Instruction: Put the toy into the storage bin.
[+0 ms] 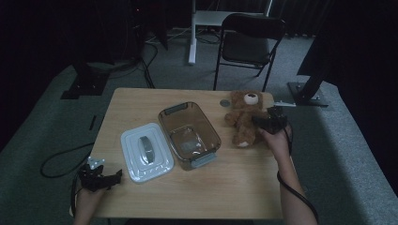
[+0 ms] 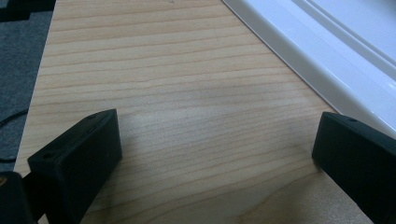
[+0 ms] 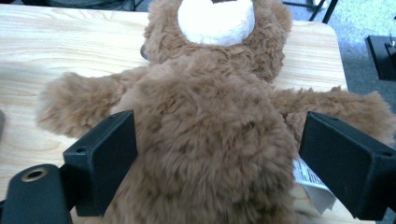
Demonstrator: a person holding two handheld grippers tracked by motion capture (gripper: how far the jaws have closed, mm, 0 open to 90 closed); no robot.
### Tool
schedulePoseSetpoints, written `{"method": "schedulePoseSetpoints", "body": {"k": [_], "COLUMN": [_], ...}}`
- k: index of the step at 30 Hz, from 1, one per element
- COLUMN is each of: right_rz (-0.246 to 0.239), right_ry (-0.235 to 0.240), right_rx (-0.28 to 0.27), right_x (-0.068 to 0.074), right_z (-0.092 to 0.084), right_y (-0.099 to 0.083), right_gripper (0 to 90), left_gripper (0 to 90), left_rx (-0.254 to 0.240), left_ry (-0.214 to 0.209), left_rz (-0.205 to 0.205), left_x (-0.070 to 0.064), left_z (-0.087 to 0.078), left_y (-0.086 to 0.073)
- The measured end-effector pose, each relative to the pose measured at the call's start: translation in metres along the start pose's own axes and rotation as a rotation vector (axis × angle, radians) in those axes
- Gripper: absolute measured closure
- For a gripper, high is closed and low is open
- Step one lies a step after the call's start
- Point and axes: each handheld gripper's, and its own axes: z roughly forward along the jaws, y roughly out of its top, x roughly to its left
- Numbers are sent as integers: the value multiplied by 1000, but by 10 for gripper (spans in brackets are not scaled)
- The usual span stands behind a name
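Brown teddy bear (image 1: 244,117) lies on its back at the far right of the wooden table (image 1: 234,187), head toward the far edge, white muzzle up, feet toward the near side. Right gripper (image 1: 266,123) sits at the bear's right flank, held by the person's right hand (image 1: 278,143), cable trailing down the forearm. In the right gripper view its jaws are spread wide, one on each side of the bear's belly (image 3: 210,140); the left jaw touches the fur, the right jaw is by the bear's arm, with a white fabric tag (image 3: 313,184) poking out just inside it. Jaws straddle the body, not squeezed in.

Clear brownish plastic container (image 1: 190,133) stands open at table centre, just left of the bear, grey latches at its near and far ends. White lid (image 1: 146,151) with grey handle lies flat just left of the container, touching or nearly touching it.

Left gripper (image 1: 101,178) rests at the near left corner of the table, just left of the lid's near corner, held by the left hand (image 1: 89,199). In the left gripper view its jaws are wide apart over bare wood, nothing between them; white lid edge (image 2: 336,60) runs past the right-hand jaw.

Small round grey disc (image 1: 225,102) lies on the table beside the bear's head. Black folding chair (image 1: 248,42) stands beyond the far edge.
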Motion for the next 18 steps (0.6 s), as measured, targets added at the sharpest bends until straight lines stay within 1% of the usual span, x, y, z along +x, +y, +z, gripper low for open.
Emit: {"method": "schedulePoseSetpoints", "body": {"k": [3,5,6,8,9,13,14,16,18], "right_rz": [18,31,37,49,62,88,91,71,61], "right_ry": [-13,-12,-2,0,15,61,64,68,67], "right_rx": [13,14,21,31,33,57,62,73,67], "right_x": [-1,-1,-2,-2,-2,0,2,6,8], "right_z": [8,13,16,22,25,34,36,39,40], "right_y": [4,5,6,6,6,3,2,0,-1], "right_gripper": [106,106,106,106,106,106,106,107,106], "left_gripper": [22,22,22,22,22,22,21,22,22], "left_rx": [0,0,0,0,0,0,0,0,0], "left_ry": [0,-1,-1,-1,-1,-1,-1,-1,-1], "left_rz": [0,1,1,1,1,1,0,1,1], "left_x": [0,0,0,0,0,0,0,0,0], "left_z": [0,0,0,0,0,0,0,0,0], "left_y": [0,0,0,0,0,0,0,0,0]}}
